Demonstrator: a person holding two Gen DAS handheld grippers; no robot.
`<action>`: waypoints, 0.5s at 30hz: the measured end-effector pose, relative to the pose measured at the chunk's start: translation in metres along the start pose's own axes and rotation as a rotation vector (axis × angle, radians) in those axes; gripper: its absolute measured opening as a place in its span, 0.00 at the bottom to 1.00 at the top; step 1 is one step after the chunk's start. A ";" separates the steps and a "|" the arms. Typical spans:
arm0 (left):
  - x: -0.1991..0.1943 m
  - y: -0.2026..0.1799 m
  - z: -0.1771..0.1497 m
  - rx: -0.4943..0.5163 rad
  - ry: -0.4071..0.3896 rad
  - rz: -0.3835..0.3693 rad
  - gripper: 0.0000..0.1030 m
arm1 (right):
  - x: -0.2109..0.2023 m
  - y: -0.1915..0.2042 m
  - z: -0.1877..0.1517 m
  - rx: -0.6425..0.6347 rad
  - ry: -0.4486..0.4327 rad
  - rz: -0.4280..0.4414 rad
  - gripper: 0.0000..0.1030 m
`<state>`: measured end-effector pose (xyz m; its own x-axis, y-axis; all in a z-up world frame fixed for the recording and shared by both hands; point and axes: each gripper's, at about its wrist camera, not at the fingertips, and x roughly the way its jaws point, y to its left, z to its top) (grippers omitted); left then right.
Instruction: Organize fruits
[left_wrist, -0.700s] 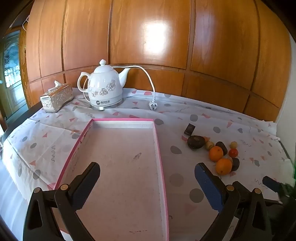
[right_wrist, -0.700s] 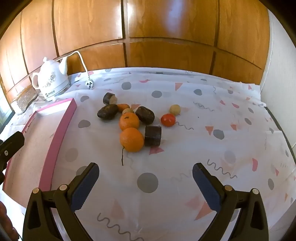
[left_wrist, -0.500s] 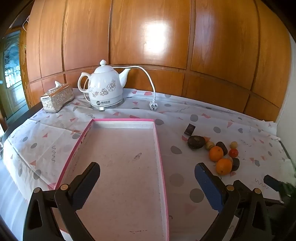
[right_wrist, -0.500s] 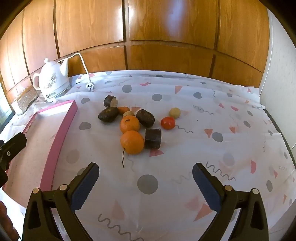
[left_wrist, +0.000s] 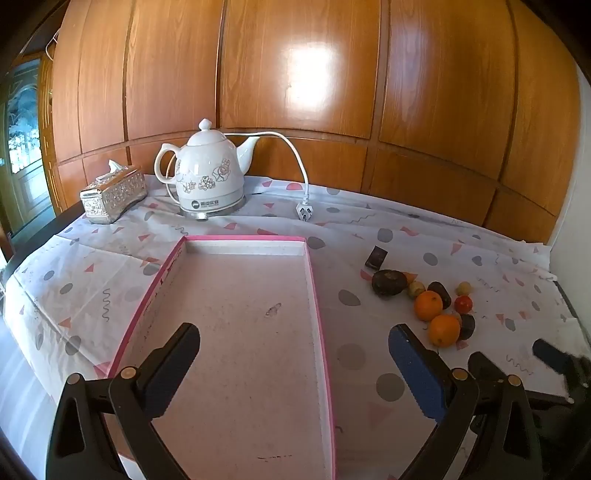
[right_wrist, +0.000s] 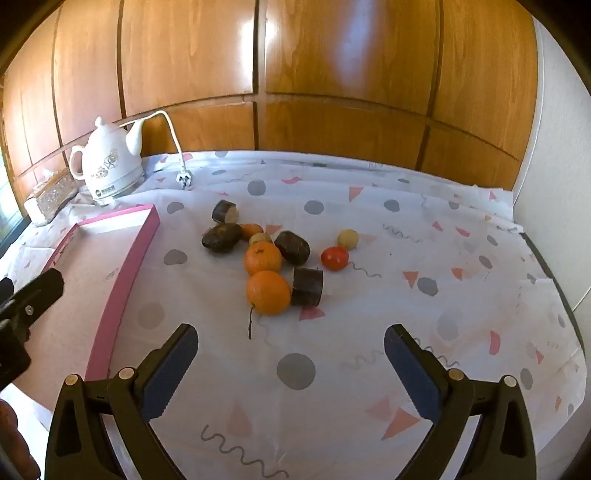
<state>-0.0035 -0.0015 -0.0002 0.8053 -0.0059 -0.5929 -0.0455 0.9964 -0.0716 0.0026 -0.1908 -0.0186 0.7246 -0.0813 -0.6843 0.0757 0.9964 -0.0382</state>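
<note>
The right gripper (right_wrist: 291, 363) has its fingers (right_wrist: 168, 363) spread wide with nothing between them, hovering over the bare patterned cloth of the counter (right_wrist: 461, 236). Straight ahead of the gap, a little left of its centre line, lies the nearer orange (right_wrist: 268, 292), the closest piece of the fruit cluster; a thin dark stem trails from it toward the fingers. It is round, so it has no long axis to align with, and I judge a straight forward reach would bring it between the fingers. A dark cut chunk (right_wrist: 307, 286) touches its right side, and a second orange (right_wrist: 263, 258) sits just behind it, so the right-hand finger has little room.

The left gripper (left_wrist: 293, 365) also has its fingers apart and empty, poised over the near end of the pink-rimmed tray (left_wrist: 319, 332), which holds nothing and runs lengthwise away toward the wall. From it the fruits lie off to the right, beyond the tray's right rim, so the right gripper is the nearer one.

Farther out, a dark oval fruit (right_wrist: 221, 239) lies with its long axis roughly across the view, another dark one (right_wrist: 292, 247) slants, and a red tomato (right_wrist: 334, 257) and a pale round fruit (right_wrist: 348, 239) sit toward the right. A white kettle (right_wrist: 109, 164) stands at the counter's back-left corner.
</note>
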 end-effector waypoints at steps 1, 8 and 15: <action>0.000 0.000 0.000 0.001 0.000 0.001 0.99 | -0.003 0.002 0.000 -0.009 -0.012 -0.012 1.00; 0.000 -0.002 0.001 0.007 0.011 0.003 1.00 | -0.013 0.008 0.007 -0.038 -0.059 -0.032 1.00; 0.002 -0.003 0.001 0.012 0.013 -0.002 1.00 | -0.015 0.005 0.007 -0.022 -0.079 -0.048 0.99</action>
<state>-0.0017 -0.0043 -0.0005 0.7978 -0.0085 -0.6028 -0.0368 0.9974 -0.0627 -0.0028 -0.1845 -0.0035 0.7722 -0.1296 -0.6220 0.0974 0.9915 -0.0858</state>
